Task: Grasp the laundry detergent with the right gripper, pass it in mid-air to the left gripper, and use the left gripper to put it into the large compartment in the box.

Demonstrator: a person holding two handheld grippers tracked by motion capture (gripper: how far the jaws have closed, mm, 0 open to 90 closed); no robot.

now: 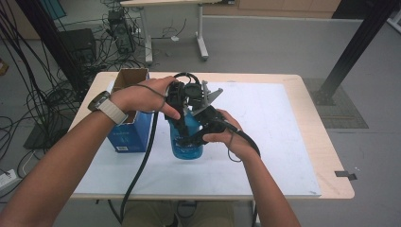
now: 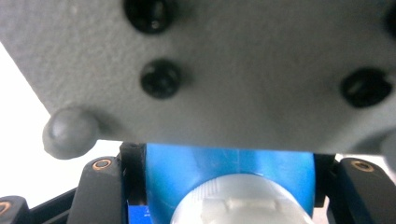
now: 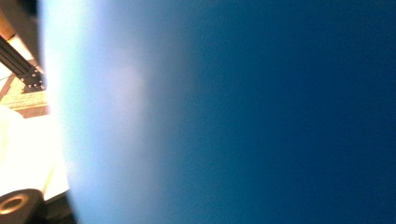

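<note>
A translucent blue bottle (image 1: 190, 150) stands upright on the white mat near the table's middle. My left gripper (image 1: 180, 126) comes down onto it from the upper left and is shut on the bottle. In the left gripper view the blue bottle (image 2: 224, 172) and its pale cap sit between the two black jaws. My right gripper (image 1: 195, 140) comes in from the right and is shut on the bottle's body. Its grey plate (image 1: 209, 96) sticks up behind the bottle. The right gripper view looks straight at the blue bottle wall (image 3: 261, 116), with one fingertip (image 3: 17, 205) at the lower left.
An open blue box (image 1: 128, 130) with cardboard flaps stands just left of the bottle. A white mat (image 1: 269, 142) covers most of the wooden table (image 1: 328, 156). Black cables trail off the front edge. Cables and table legs lie on the floor beyond.
</note>
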